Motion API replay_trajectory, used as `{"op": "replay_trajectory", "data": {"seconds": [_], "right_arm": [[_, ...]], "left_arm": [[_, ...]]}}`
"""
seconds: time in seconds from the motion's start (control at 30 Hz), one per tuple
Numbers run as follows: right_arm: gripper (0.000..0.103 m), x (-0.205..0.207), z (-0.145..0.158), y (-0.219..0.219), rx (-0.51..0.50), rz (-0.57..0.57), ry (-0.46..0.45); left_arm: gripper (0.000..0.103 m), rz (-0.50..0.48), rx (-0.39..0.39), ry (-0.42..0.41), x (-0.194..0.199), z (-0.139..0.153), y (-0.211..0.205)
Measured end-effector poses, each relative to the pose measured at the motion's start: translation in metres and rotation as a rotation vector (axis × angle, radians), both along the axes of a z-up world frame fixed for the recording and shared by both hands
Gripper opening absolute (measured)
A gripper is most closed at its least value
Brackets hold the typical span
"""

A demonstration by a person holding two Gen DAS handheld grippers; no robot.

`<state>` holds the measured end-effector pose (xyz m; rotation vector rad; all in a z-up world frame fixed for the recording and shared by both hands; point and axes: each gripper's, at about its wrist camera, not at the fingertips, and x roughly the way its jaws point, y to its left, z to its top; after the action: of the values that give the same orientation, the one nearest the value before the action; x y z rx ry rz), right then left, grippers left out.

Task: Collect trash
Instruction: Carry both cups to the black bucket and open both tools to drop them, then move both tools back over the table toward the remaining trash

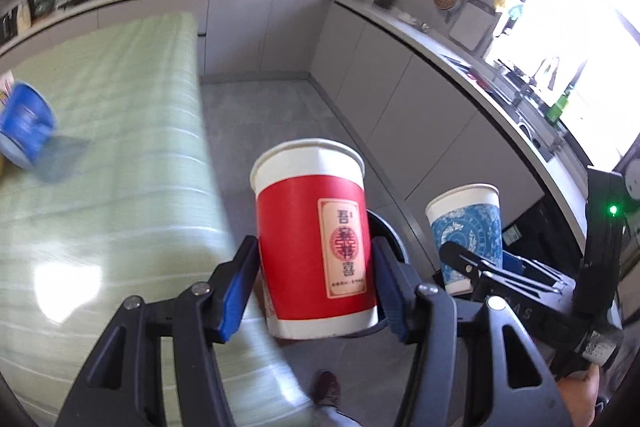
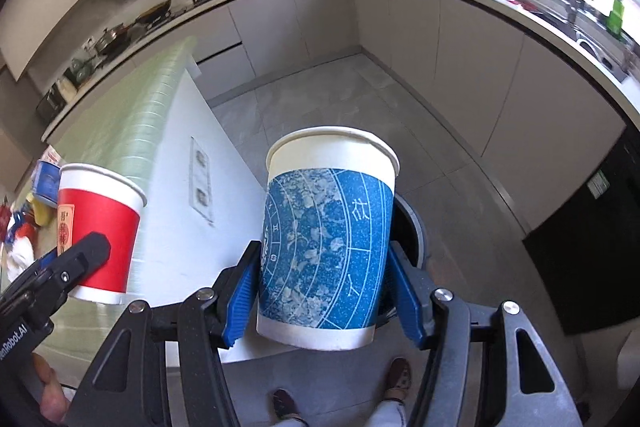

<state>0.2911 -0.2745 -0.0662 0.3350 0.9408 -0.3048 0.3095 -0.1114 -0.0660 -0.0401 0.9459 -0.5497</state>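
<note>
Red cup (image 1: 316, 239) pinched in left gripper (image 1: 316, 291), blue cup (image 2: 326, 247) in right gripper (image 2: 324, 299); release squarely over bin (image 2: 412, 231).

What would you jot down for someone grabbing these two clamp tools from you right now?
Left gripper: shut on the red paper cup with a cream label, upright, held off the green-striped table.
Right gripper: shut on the blue patterned paper cup, also upright.
Both cups hang above the floor, right by the round dark bin that shows behind each.
Done: both cups picked up.
Left: drop them into the bin. A blue bowl-like item and other blurred bits at the table's far side may need collecting next.
</note>
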Motion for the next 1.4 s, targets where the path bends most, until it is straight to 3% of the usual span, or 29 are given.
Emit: {"op": "replay_trajectory", "data": {"seconds": [0.17, 0.47, 0.57, 0.67, 0.7, 0.9, 1.07, 1.4], "right_arm": [[0.063, 0.014, -0.03, -0.046, 0.031, 0.074, 0.045], [0.063, 0.047, -0.112, -0.078, 0.075, 0.214, 0.121], [0.065, 0.058, -0.135, -0.084, 0.106, 0.266, 0.143], [0.079, 0.062, -0.145, -0.087, 0.055, 0.282, 0.179], [0.079, 0.062, -0.144, -0.089, 0.047, 0.281, 0.172], [0.08, 0.055, -0.117, -0.111, 0.053, 0.216, 0.092], [0.08, 0.052, -0.089, -0.117, 0.056, 0.163, 0.058], [0.08, 0.033, -0.031, -0.072, 0.017, 0.14, 0.056]], "left_arm": [[0.058, 0.051, 0.033, 0.057, 0.003, -0.039, -0.044], [0.059, 0.135, 0.081, 0.145, 0.02, -0.114, -0.069], [0.063, 0.134, 0.1, 0.194, 0.031, -0.132, -0.079], [0.076, 0.148, 0.149, 0.229, 0.04, -0.142, -0.085], [0.077, 0.157, 0.16, 0.235, 0.041, -0.142, -0.084], [0.078, 0.157, 0.169, 0.175, 0.04, -0.116, -0.098], [0.078, 0.155, 0.154, 0.125, 0.03, -0.071, -0.091], [0.078, 0.076, 0.09, 0.087, 0.003, 0.017, -0.053]]}}
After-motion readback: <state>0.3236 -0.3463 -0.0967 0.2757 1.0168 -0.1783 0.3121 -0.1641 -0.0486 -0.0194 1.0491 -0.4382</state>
